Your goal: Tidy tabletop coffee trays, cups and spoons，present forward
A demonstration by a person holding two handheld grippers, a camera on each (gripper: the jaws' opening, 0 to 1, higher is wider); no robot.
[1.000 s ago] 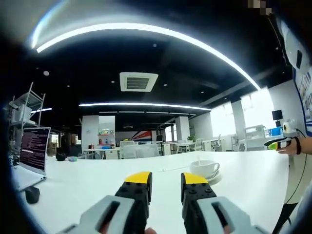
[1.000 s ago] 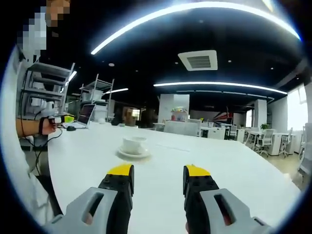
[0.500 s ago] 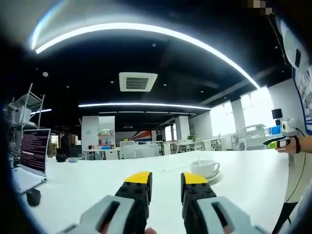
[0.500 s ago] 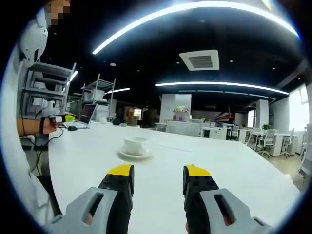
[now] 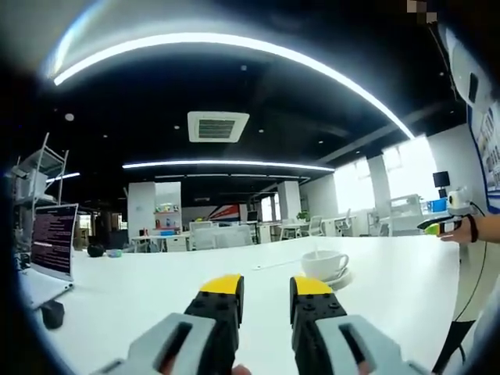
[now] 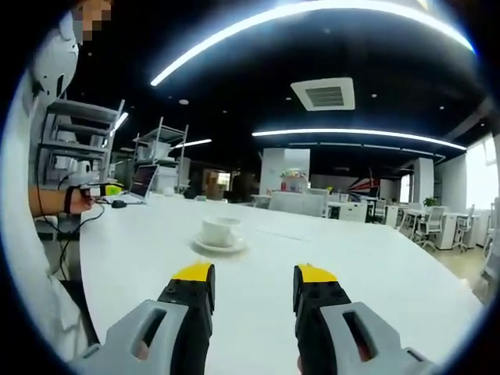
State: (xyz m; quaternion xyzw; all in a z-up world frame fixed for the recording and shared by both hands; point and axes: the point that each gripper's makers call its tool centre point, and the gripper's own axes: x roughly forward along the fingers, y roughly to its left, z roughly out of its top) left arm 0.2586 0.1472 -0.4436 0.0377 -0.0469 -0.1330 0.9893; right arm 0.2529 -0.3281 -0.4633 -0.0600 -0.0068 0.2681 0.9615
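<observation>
Both grippers, left (image 5: pixel 262 285) and right (image 6: pixel 254 273), are hovering spread and empty, approaching the cup (image 6: pixel 220 229) on its saucer (image 6: pixel 221 247) at mid-frame; next needs reaching in.

White cup (image 5: pixel 324 263) upright on saucer (image 5: pixel 341 277) on table (image 5: pixel 141 305)
</observation>
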